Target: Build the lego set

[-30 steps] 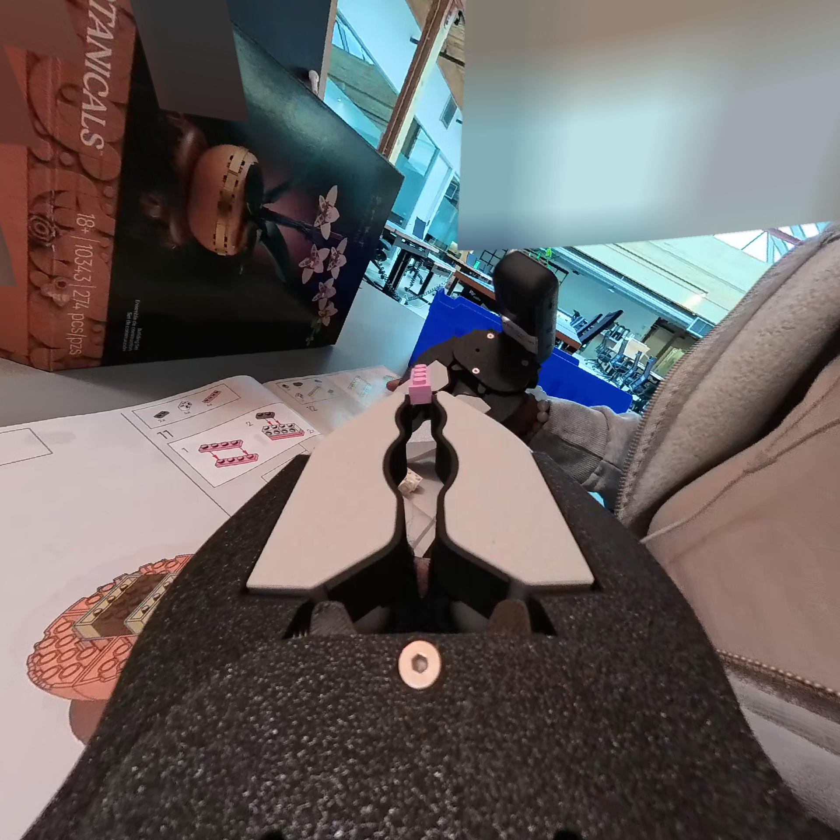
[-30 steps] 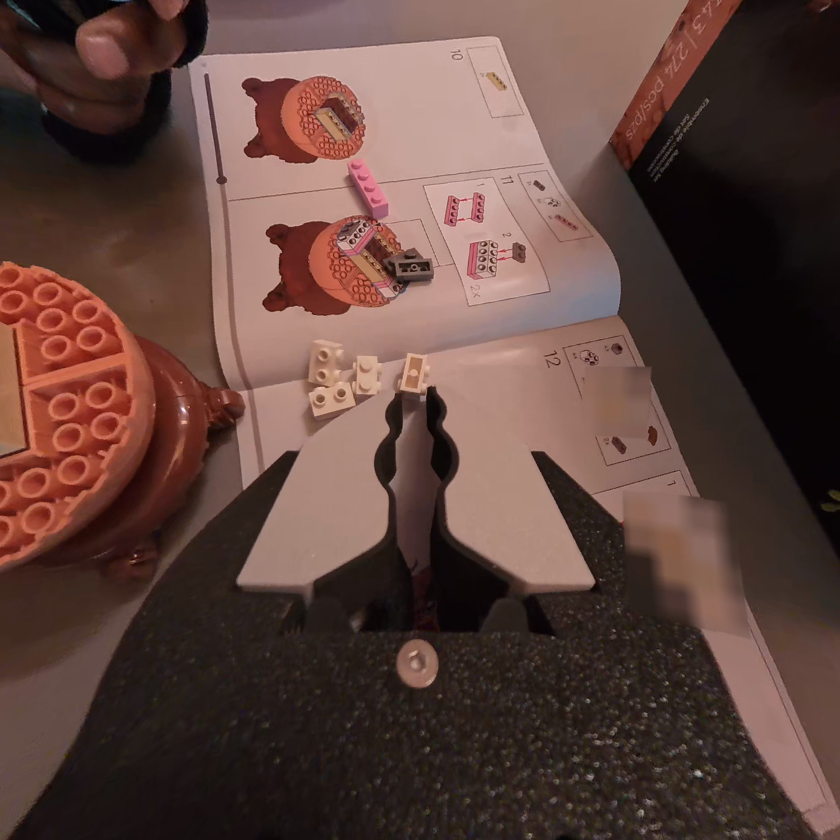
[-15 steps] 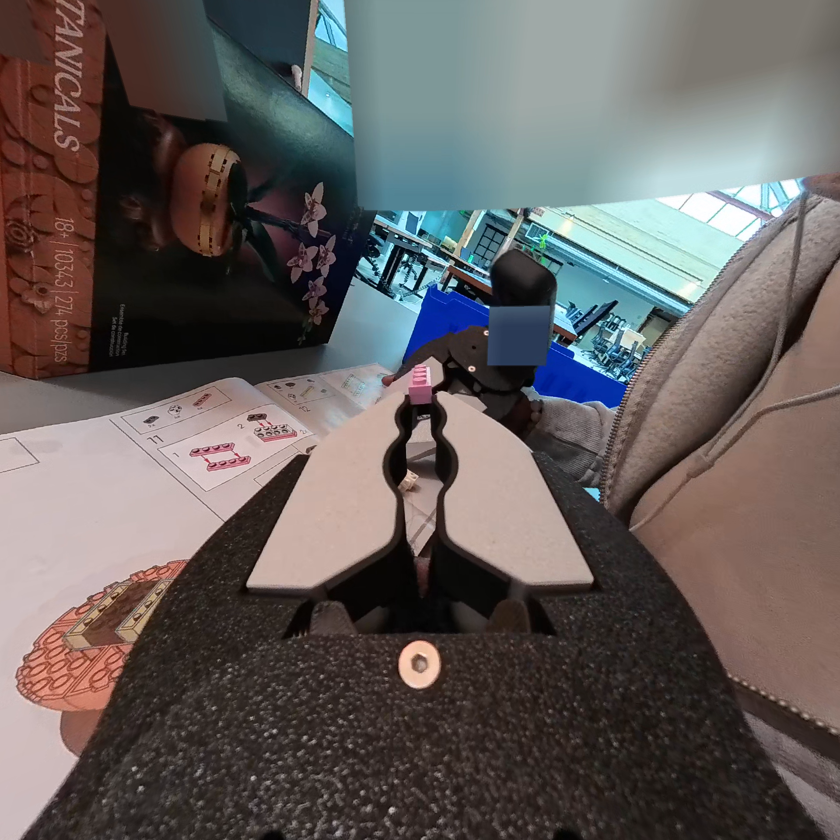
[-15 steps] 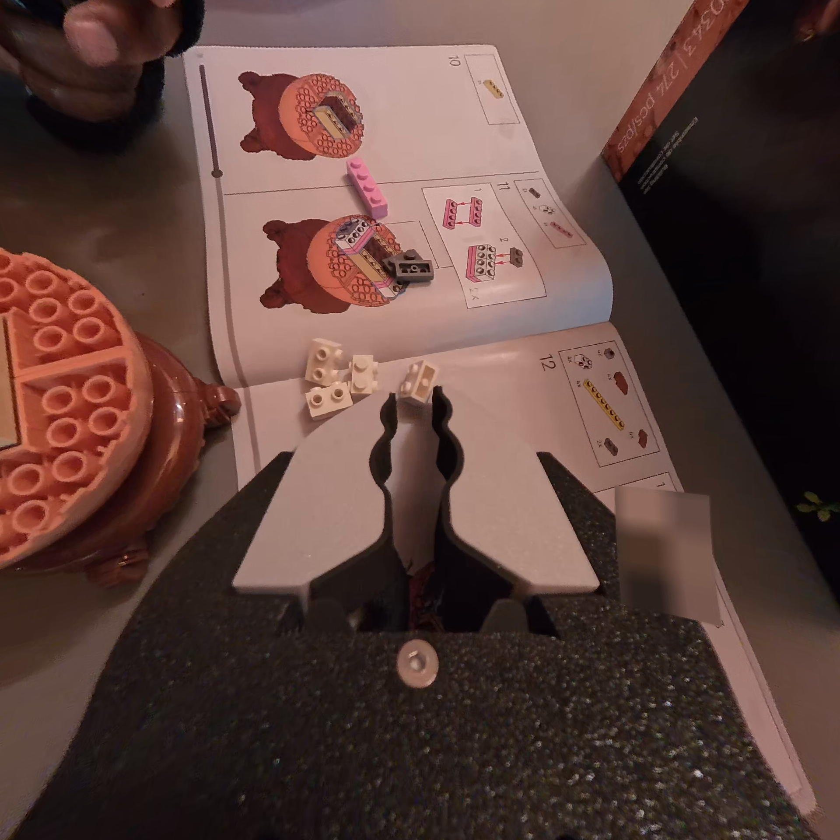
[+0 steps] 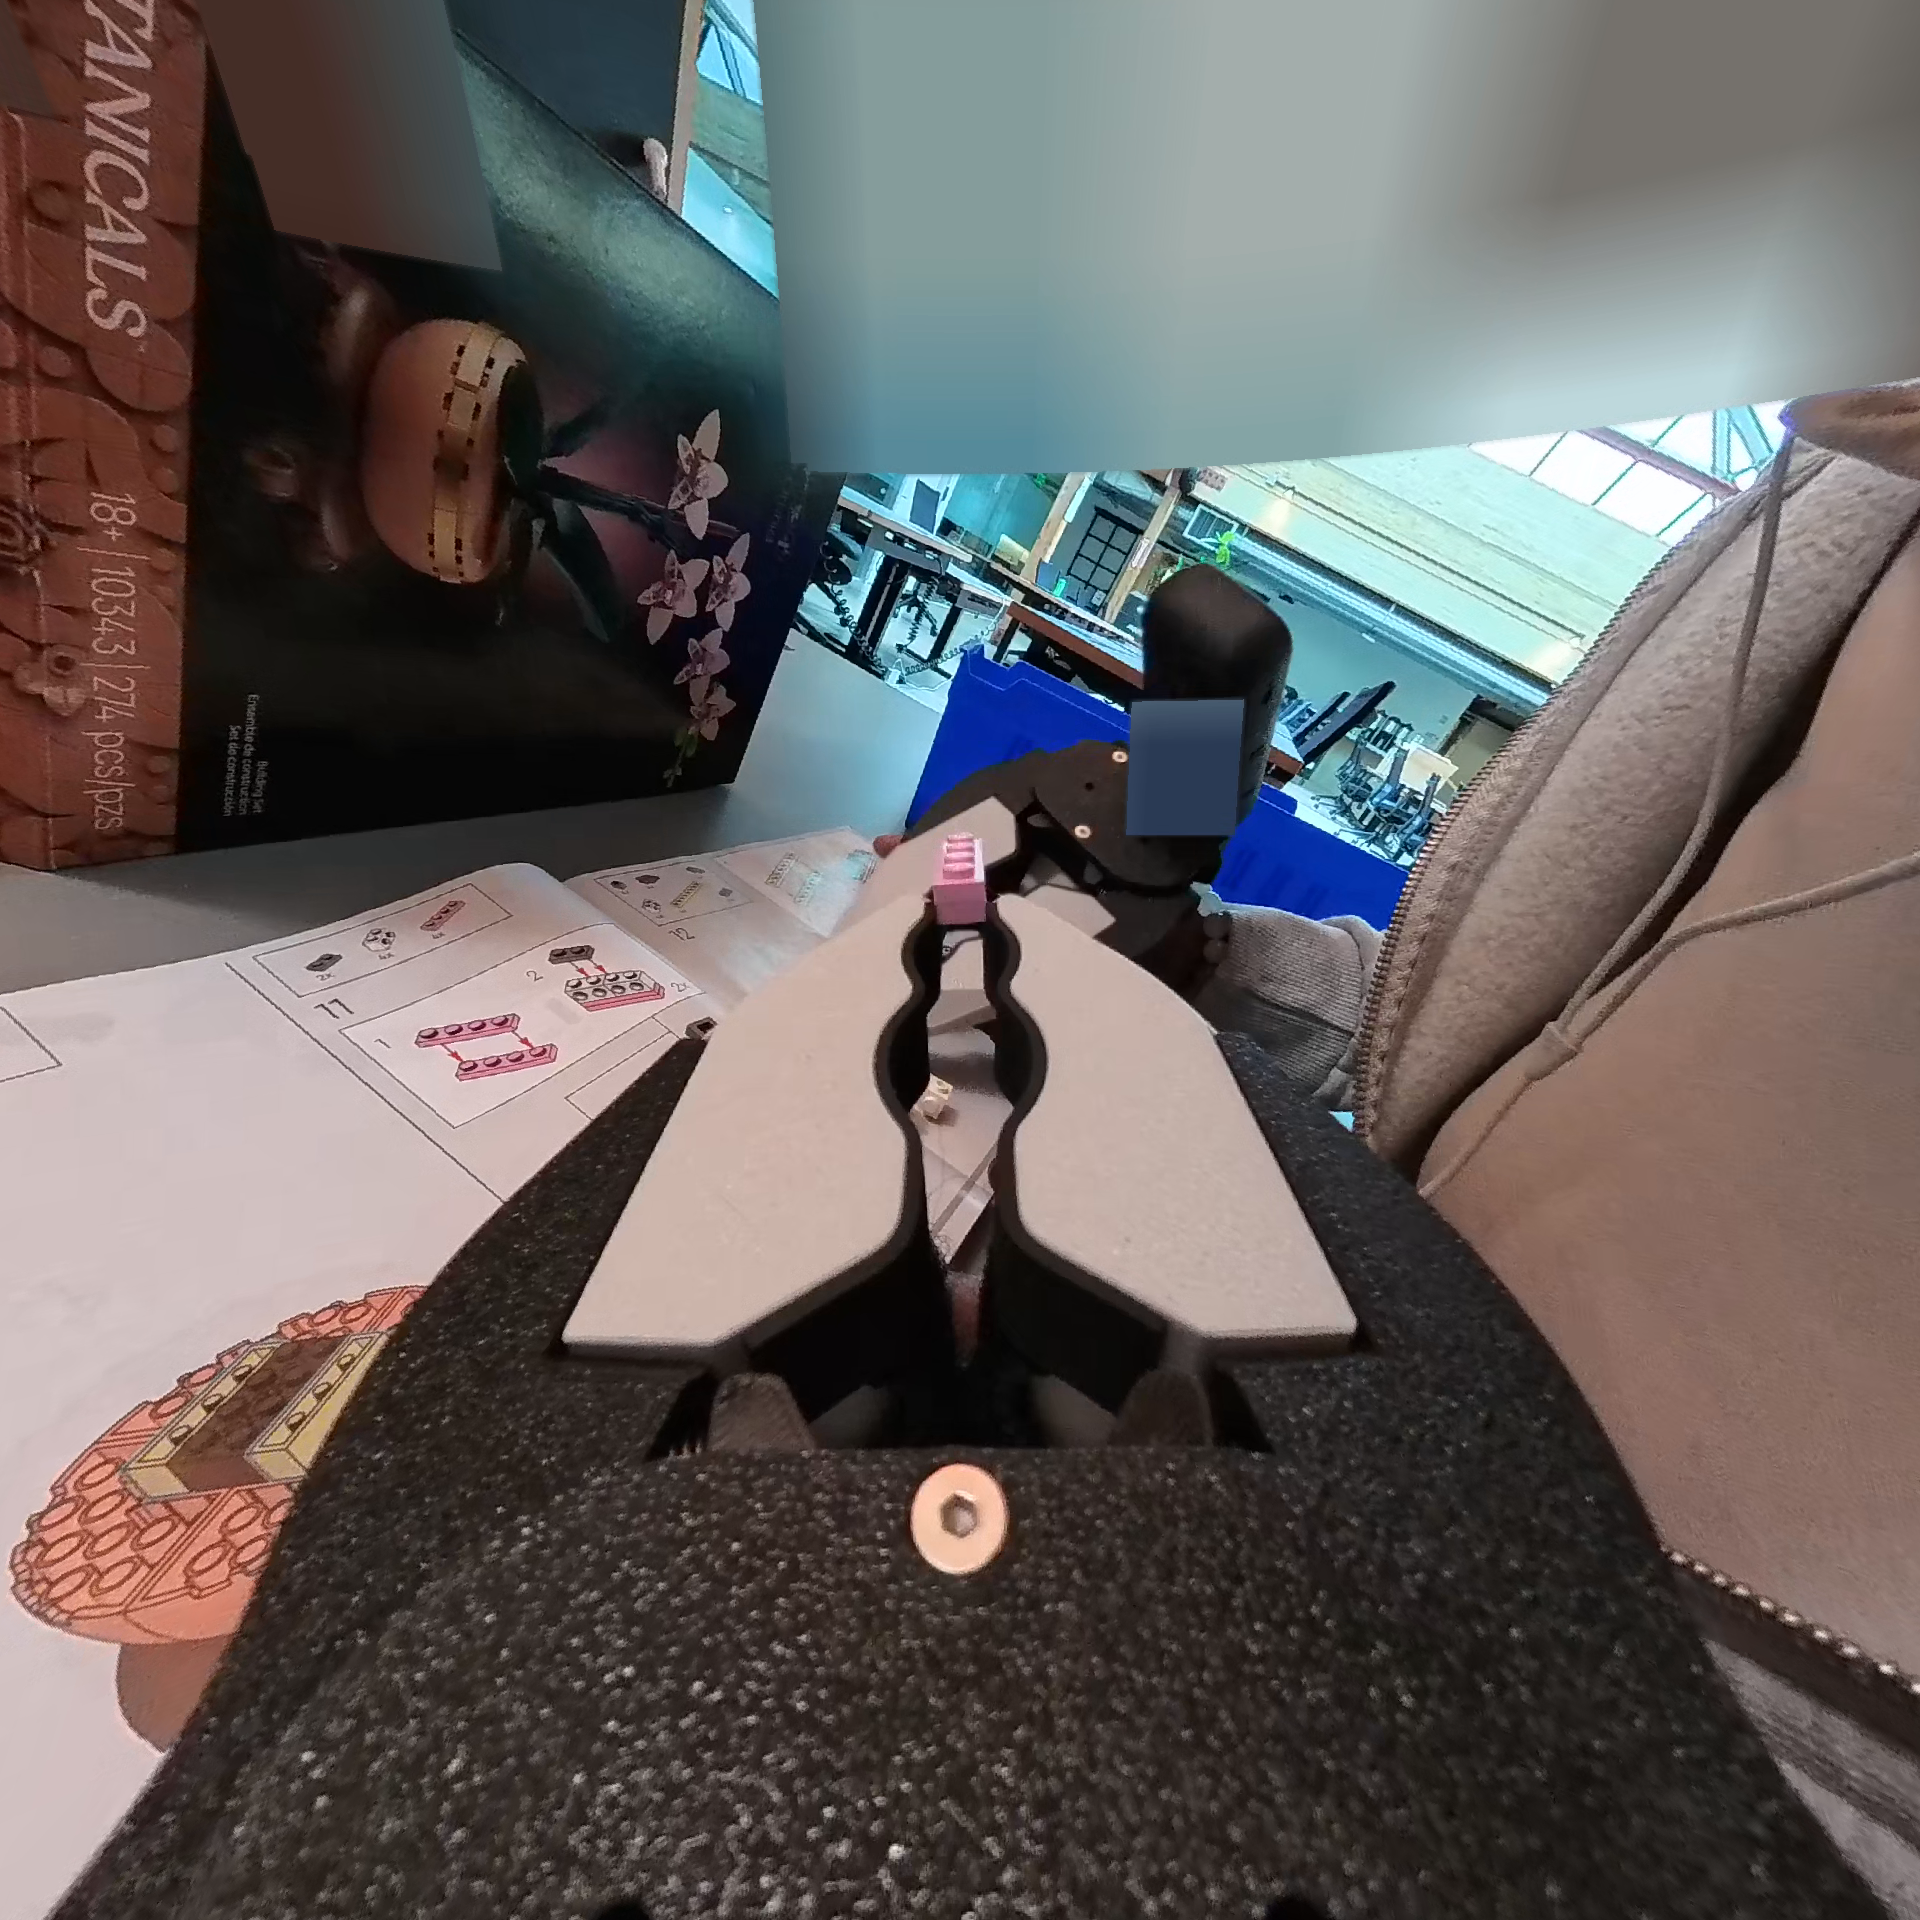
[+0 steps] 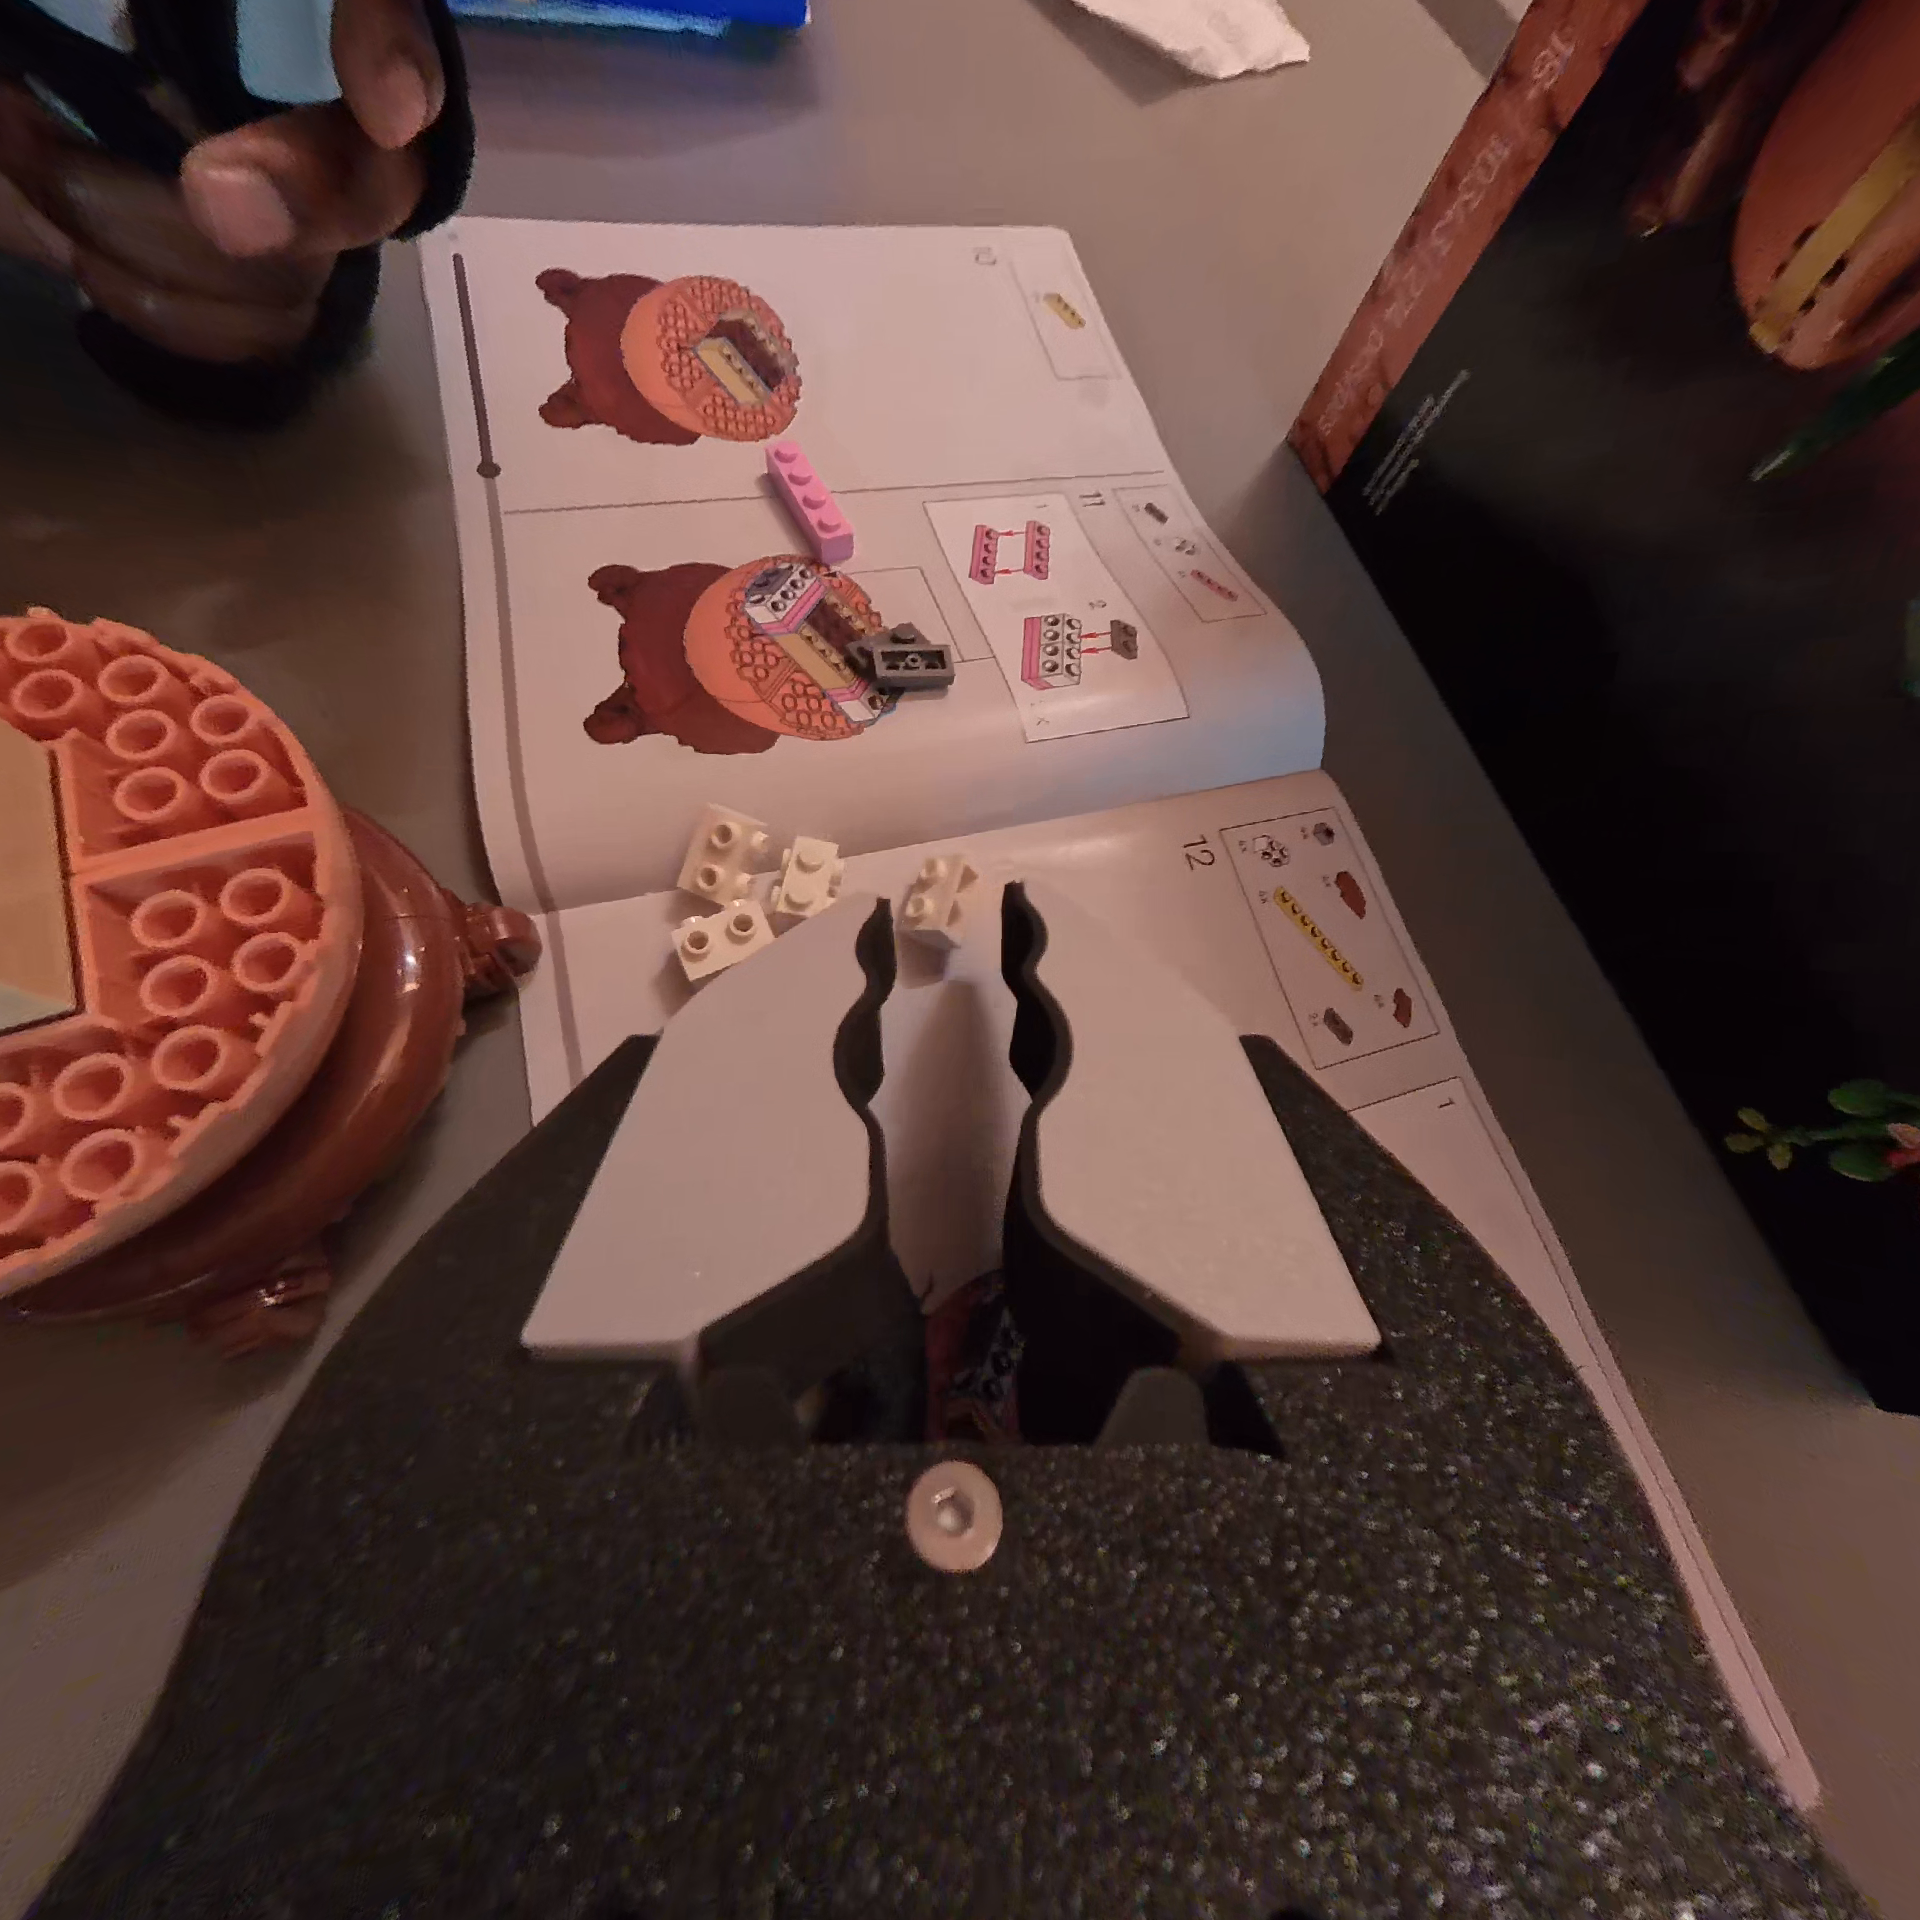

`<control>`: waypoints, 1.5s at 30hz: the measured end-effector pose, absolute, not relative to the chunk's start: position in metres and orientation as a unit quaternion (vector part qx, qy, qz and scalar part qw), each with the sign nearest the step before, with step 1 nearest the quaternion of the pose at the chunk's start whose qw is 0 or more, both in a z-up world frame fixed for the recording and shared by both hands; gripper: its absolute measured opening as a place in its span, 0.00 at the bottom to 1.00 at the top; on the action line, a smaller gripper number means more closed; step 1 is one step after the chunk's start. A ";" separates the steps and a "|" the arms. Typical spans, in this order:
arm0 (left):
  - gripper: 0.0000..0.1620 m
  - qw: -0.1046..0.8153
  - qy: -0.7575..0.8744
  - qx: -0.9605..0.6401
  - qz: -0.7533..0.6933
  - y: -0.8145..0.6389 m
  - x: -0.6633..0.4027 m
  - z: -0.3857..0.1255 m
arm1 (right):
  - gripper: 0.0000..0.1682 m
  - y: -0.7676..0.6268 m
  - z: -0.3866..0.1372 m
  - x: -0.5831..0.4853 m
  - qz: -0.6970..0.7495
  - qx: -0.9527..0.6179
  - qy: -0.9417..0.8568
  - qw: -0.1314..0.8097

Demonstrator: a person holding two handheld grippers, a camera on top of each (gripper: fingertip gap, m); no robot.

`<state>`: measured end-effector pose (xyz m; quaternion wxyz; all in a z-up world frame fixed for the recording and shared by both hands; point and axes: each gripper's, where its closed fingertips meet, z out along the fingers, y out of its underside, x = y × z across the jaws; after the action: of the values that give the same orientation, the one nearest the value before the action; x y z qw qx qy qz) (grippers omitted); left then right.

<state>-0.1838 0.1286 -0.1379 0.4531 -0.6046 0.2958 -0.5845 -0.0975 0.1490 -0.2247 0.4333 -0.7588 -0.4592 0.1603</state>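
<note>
My left gripper (image 5: 961, 912) is shut on a small pink brick (image 5: 958, 883), held upright above the open instruction booklet (image 5: 260, 1091). My right gripper (image 6: 945, 906) is open over the booklet (image 6: 935, 343). A cream brick (image 6: 938, 902) lies tilted between its fingertips, touching neither. Three more cream bricks (image 6: 720, 864) lie just left of it. A long pink brick (image 6: 811, 501) and a dark grey plate (image 6: 902, 662) rest on the upper page. The round salmon and brown pot model (image 6: 156, 935) stands at the left. The right gripper also shows far off in the left wrist view (image 5: 1070, 821).
The dark set box (image 6: 1610, 520) stands along the right edge of the booklet and shows in the left wrist view (image 5: 364, 468). A hand (image 6: 239, 156) holding the left gripper is at the top left. A blue bin (image 5: 1039, 717) is behind. A person's grey sleeve (image 5: 1662, 935) fills the right. My hands' fingertips stand some 12 cm from each other. About 5 cm separates my right fingertips from the dark grey plate (image 6: 902, 662).
My right gripper has opened and pulled back a little. The cream brick it was pinching now lies tilted on the page. My left gripper still holds the pink brick.
</note>
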 end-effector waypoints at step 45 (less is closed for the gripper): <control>0.04 0.447 0.296 -0.606 -0.587 0.129 -0.183 -0.139 | 0.16 0.157 -0.209 -0.099 0.196 -0.726 -0.558 0.351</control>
<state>-0.1830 0.1286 -0.1388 0.4470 -0.6064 0.2961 -0.5872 -0.0995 0.1566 -0.2093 0.3512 -0.7260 -0.5579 0.1958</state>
